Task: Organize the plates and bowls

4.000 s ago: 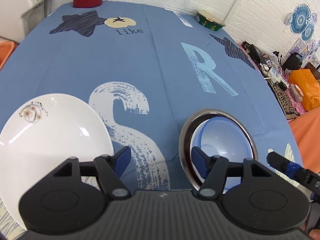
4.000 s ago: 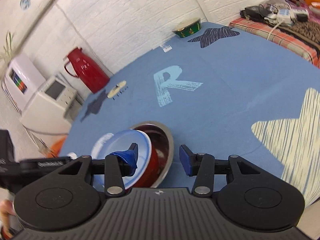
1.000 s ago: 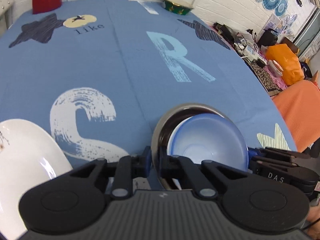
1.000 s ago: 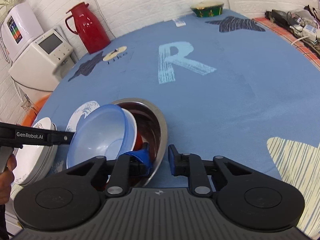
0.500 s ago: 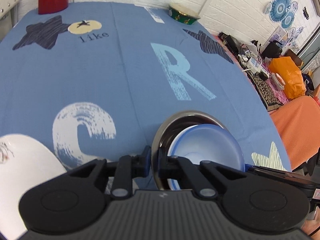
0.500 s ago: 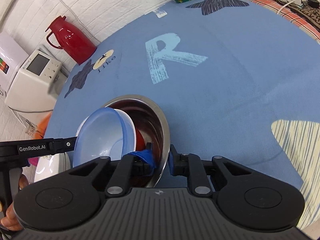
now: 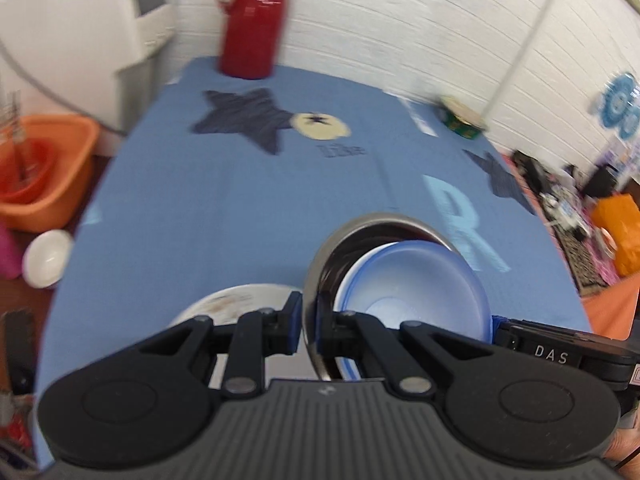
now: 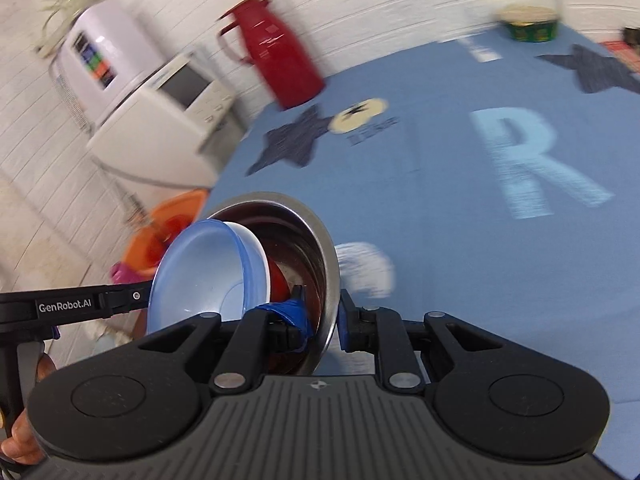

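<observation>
Above the blue tablecloth, both grippers' fingers pinch the steel bowl rim, seemingly lifted.

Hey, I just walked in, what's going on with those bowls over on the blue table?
A person holds a claw in each hand, and both are clamped on the rim of a steel bowl: the left claw on one side, the right claw on the opposite side. A blue bowl sits tilted inside it, over something red. The stack looks lifted above the blue tablecloth, with a white plate beneath it. The blur suggests motion.
</observation>
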The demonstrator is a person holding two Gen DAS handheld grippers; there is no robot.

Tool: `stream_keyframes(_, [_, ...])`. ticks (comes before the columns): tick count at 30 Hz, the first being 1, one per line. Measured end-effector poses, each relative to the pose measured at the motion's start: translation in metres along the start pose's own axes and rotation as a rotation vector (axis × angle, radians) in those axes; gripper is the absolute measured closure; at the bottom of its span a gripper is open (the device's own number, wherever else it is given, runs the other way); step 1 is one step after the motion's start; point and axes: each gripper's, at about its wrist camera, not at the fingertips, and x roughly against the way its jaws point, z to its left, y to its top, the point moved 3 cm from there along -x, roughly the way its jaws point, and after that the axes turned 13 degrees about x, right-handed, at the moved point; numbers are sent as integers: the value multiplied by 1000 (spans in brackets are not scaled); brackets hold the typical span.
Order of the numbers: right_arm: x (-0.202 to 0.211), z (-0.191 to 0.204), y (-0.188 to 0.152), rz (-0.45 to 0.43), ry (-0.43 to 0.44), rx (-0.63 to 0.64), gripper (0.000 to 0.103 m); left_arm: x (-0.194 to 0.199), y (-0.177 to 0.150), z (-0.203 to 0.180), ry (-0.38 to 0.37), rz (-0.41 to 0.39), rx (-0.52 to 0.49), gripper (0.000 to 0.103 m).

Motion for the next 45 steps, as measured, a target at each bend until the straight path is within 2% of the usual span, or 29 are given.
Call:
stream_keyframes(5, [-39,41,-16,99,60,55,103,2,-17,59,46,32,88,103])
stream_keyframes(11, [-56,47,-33,172,28,60,103,-17,-33,85,25,86,135,103])
stream_keyframes(15, [-58,49,-35,158,7,48,103,-18,-34,90,5,67,147,103])
stream_keyframes(18, [-61,53,-35,150,-2,68,103,-15,-34,93,32,37,138,103])
stream_keyframes(22, [-64,63,-33,136,-34,150,98,-14,-32,100,47,19,160,99])
stream_keyframes(24, [-66,60,-30,149,-35,136,98,-12,-31,103,32,24,172,97])
stream_keyframes(27, [-61,57,-33,158,-17,130,97,-7,-33,104,29,23,169,87])
stream_keyframes(29, [-53,53,-34,128,-24,85,97,0,-31,109,108,-39,180,36])
stream_keyframes(30, [-50,51,-33,95,-28,63,95,5,-28,111,102,-89,187,29])
stream_keyframes(34, [-46,48,-26,36,-13,-12,91,20,-21,113,34,-103,239,28])
stream_keyframes(37, [-31,46,-25,-34,-8,-25,91,31,-24,102,50,-138,204,28])
stream_keyframes(41, [-1,37,-43,-125,-95,-12,89,40,-38,84,40,-183,170,27])
stream_keyframes(45, [26,24,-77,-182,-249,-61,86,45,-63,57,21,-231,141,26])
